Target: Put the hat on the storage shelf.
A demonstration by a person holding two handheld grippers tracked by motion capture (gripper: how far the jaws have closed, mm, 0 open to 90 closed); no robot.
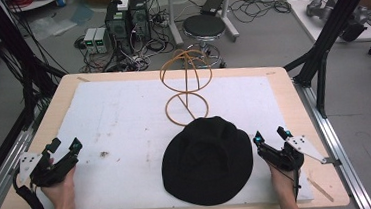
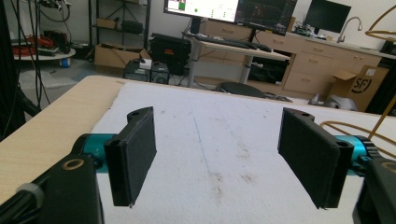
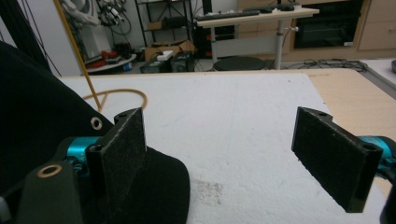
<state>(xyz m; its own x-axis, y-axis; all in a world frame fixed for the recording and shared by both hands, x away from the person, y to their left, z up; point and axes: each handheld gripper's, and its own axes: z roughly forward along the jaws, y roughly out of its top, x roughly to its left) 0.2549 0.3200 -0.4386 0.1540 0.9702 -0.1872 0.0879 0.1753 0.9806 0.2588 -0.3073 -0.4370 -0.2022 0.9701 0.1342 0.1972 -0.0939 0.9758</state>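
High view, L to R: our left gripper [image 1: 65, 145] rests at the table's near-left corner w/ jaws spread wide and nothing between them, well apart from the black hat [image 1: 207, 160]. That hat lies brim-down at centre-front, just before the wire hat stand [image 1: 186, 87], probably its perch. Our right gripper [image 1: 271, 135], jaws likewise released, sits just beside the brim, likely to pinch it.

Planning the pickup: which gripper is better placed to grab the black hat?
Right gripper: open, beside the black felt hat's brim. Left gripper, also open, sits far across the white mat.
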